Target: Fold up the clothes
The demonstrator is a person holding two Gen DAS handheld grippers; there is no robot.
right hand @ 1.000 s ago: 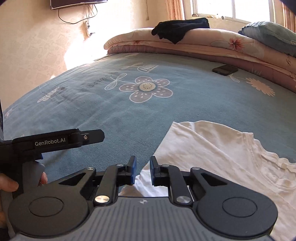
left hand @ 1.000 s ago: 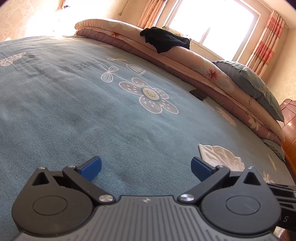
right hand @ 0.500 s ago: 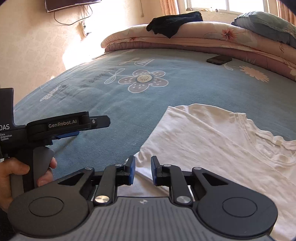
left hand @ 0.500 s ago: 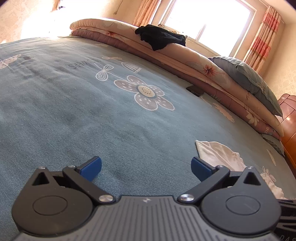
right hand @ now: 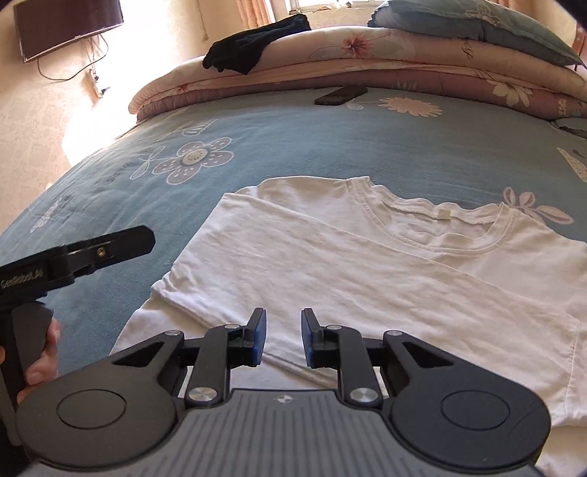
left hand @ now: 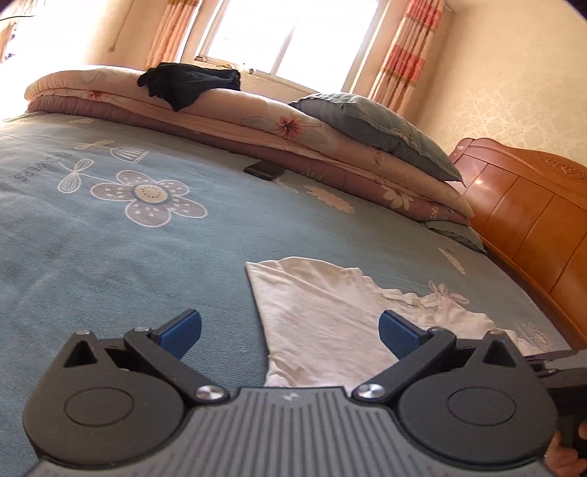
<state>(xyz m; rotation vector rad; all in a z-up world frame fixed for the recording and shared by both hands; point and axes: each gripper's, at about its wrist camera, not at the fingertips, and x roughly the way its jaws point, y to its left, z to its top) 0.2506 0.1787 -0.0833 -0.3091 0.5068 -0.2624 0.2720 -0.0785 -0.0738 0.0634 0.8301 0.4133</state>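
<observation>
So on the far left there's the left gripper (left hand: 290,332), jaws spread wide with nothing between them, just hanging over the blue flowered bedsheet (left hand: 121,257). You can see its body poking in from the left side of the right wrist view too, with the person's hand (right hand: 42,352) wrapped round the handle. The white t-shirt's (right hand: 367,264) left edge sits right ahead of it, running between the two blue pads (left hand: 183,332) in that view.

Moving right, the right gripper (right hand: 282,339) is over the lower part of the shirt, jaws only a little apart and opening. There's shirt fabric under the gap, but I can't see the pads pinching any of it. The shirt lies flat, neckline away from the tool, its left side folded in.

Further out beyond both tools: a black phone (right hand: 341,96) on the sheet, then the folded floral quilts (right hand: 367,62) with a black garment (right hand: 253,55) dumped on top, and a grey-blue pillow (right hand: 477,22) off to the right.
</observation>
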